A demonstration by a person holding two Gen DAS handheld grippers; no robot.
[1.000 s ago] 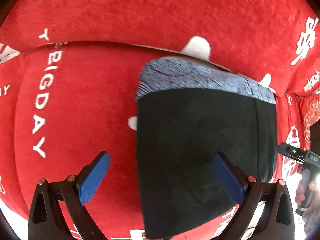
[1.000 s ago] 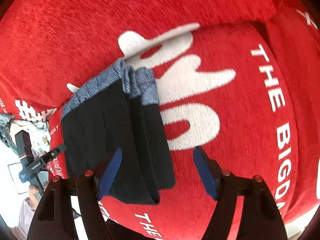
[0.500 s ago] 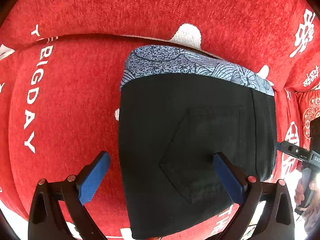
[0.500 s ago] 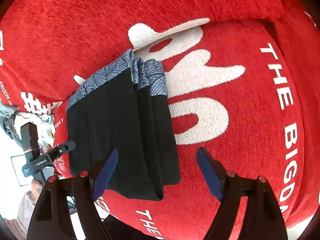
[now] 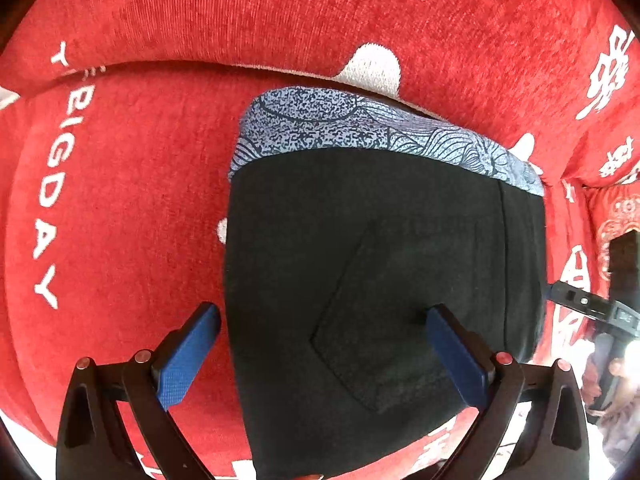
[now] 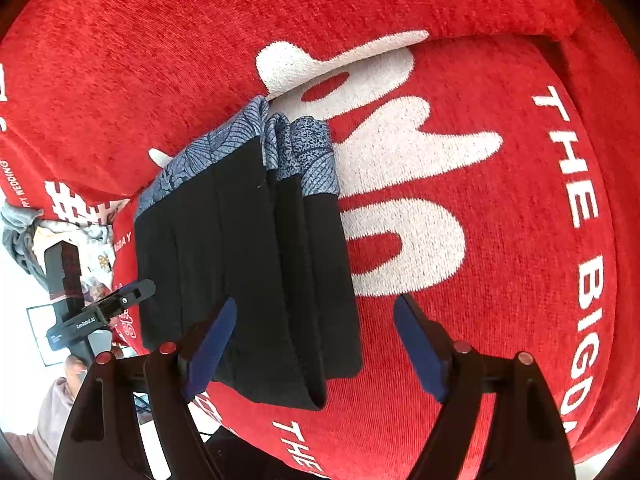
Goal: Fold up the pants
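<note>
Black pants [image 5: 360,260] lie folded into a compact stack on the red sofa seat [image 5: 132,208], with the blue patterned waistband [image 5: 340,128] toward the backrest. My left gripper [image 5: 322,314] hovers open just above the stack, its left finger over the pants' left edge and its right finger over the back pocket. In the right wrist view the pants [image 6: 248,260] show their layered folded edge. My right gripper [image 6: 316,306] is open over their near right corner and grips nothing. My left gripper [image 6: 100,312] also shows there from the side.
The red sofa cover [image 6: 500,240] carries white lettering, and its backrest [image 5: 280,12] rises behind the pants. A heap of other clothes [image 6: 24,224] lies off the sofa's left end. A hand [image 6: 74,368] holds the left gripper's handle.
The left wrist view has closed in on the pants, which now fill more of it and show the back pocket. The right gripper's jaws have widened slightly.
</note>
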